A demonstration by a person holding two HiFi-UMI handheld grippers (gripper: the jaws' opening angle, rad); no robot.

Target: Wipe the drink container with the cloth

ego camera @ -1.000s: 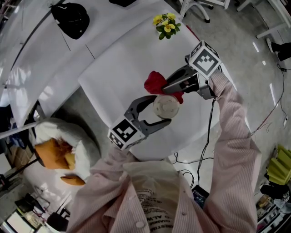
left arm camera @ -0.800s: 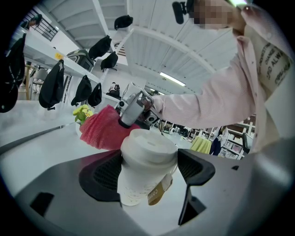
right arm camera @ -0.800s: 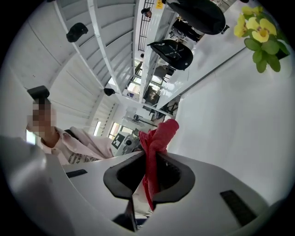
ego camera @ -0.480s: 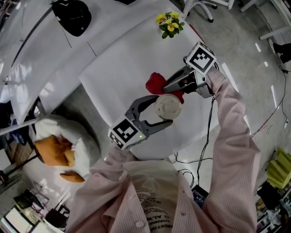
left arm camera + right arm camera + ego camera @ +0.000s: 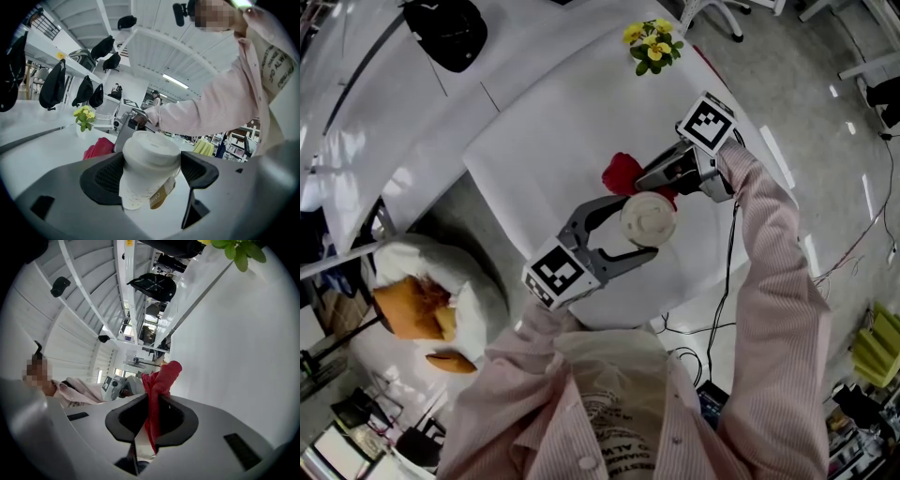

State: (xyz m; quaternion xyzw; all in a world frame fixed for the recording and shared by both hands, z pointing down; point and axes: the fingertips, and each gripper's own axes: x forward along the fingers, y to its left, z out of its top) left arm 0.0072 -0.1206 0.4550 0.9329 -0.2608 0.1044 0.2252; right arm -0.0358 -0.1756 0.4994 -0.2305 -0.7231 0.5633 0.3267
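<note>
A white paper cup with a white lid (image 5: 648, 217) (image 5: 149, 164) is held between the jaws of my left gripper (image 5: 619, 225) (image 5: 149, 174), lifted above the white table (image 5: 553, 141). A brown label shows low on the cup's side. My right gripper (image 5: 661, 180) (image 5: 152, 416) is shut on a red cloth (image 5: 622, 172) (image 5: 158, 390). The cloth sits against the far side of the cup, partly hidden behind the lid in the head view. In the right gripper view the cloth stands up between the closed jaws.
A small pot of yellow flowers (image 5: 652, 47) (image 5: 83, 116) stands at the table's far edge. A black bag (image 5: 445, 33) lies on the neighbouring table. A cushioned seat with orange items (image 5: 417, 305) is at the left. Cables (image 5: 694, 333) trail on the floor.
The cup and both grippers have drifted slightly to the right. The right gripper with the cloth has shifted a little along the cup's far side.
</note>
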